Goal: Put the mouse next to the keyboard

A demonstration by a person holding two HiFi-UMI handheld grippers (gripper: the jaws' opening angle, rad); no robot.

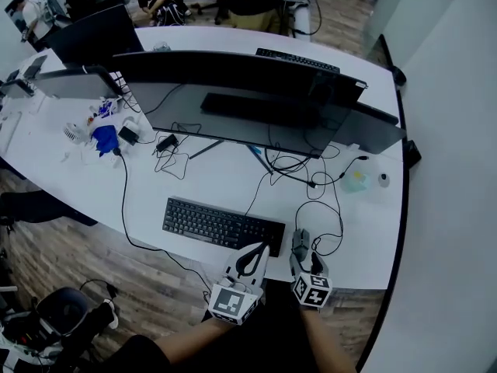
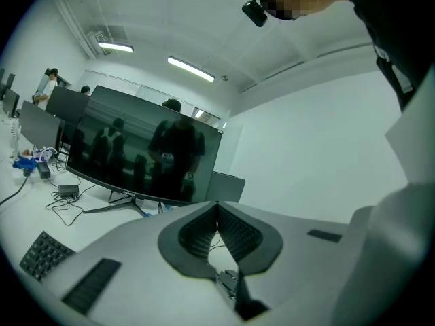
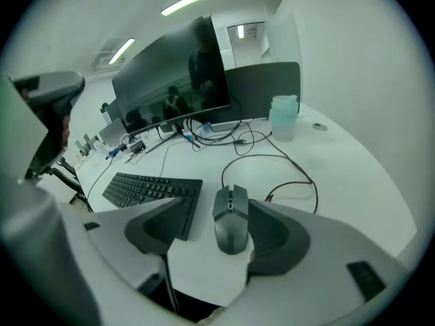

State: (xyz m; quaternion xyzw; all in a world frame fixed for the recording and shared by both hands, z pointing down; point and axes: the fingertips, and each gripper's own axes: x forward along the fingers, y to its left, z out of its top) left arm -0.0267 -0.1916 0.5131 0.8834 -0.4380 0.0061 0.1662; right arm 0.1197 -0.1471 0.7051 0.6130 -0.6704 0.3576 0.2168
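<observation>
**Mouse lies between the open right jaws, just right of the keyboard**

Head view: the keyboard (image 1: 221,225) lies near the front edge of the white desk (image 1: 194,181). The mouse (image 1: 300,241) lies just beside the keyboard's right end, apart from it. Your right gripper (image 1: 301,256) reaches over the mouse from the desk edge. Your left gripper (image 1: 260,249) hovers at the keyboard's front right corner.

Left gripper view: the left gripper (image 2: 217,204) has its jaw tips pressed together with nothing between them. The keyboard (image 2: 44,253) shows low at the left. This gripper has no work in this step, so keep it clear of the keys.

Right gripper view: the right gripper (image 3: 216,206) has its jaws wide apart. The mouse (image 3: 231,219) rests on the desk between them and is not gripped. The right pad is touching its right side or very nearly so. The left jaw is clearly apart from it, on the side toward the keyboard (image 3: 153,189). The cable (image 3: 285,161) runs from the mouse's nose in a loop, away from the keyboard.

To my judgement the mouse is already about where the task wants it.
- If you bring it closer, first centre the jaws so both pads meet its sides together.
- Move it low and slowly, so that the cable does not pull it around.
- Mind that the left jaw does not knock the keyboard.
- If you leave it here, draw straight back, so that the right pad does not drag the mouse.
</observation>
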